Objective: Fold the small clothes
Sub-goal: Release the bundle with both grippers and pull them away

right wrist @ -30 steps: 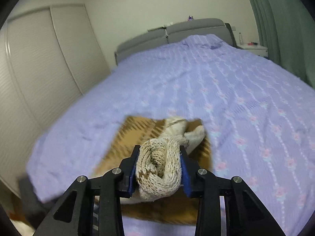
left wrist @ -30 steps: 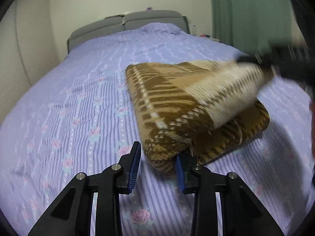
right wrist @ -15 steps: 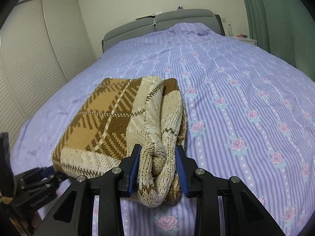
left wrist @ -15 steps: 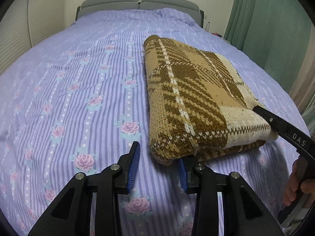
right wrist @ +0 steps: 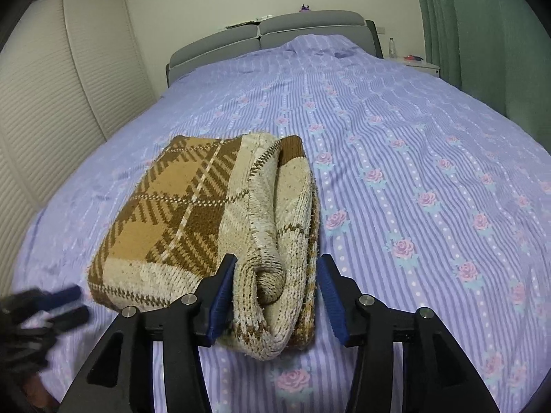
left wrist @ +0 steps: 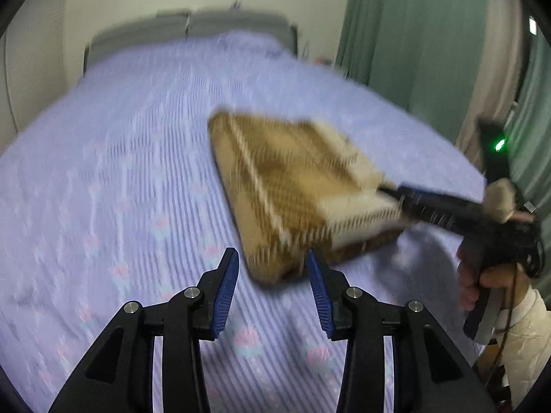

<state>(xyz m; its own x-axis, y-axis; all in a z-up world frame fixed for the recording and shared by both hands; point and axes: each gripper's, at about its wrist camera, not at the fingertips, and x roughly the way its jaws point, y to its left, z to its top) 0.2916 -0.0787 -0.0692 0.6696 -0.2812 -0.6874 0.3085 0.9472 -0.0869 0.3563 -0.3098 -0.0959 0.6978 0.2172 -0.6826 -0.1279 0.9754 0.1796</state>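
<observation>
A folded brown and cream plaid knit sweater [right wrist: 193, 220] lies on the purple floral bedsheet [right wrist: 413, 172]. My right gripper [right wrist: 277, 296] is open, its blue pads standing on either side of the sweater's near folded edge, slightly apart from it. In the blurred left wrist view the sweater [left wrist: 292, 186] lies ahead, and my left gripper [left wrist: 272, 282] is open and empty just before its near corner. The right gripper [left wrist: 430, 203] shows there at the sweater's right edge.
The bed has a grey headboard [right wrist: 275, 31]. A white slatted wardrobe [right wrist: 51, 86] stands at the left. Green curtains [right wrist: 482, 34] hang at the right, with a white nightstand [right wrist: 413, 63] beside the bed.
My right gripper has opened and released the sweater's folded edge. My left gripper has pulled back and lifted away from the sweater's corner, moving fast enough to blur.
</observation>
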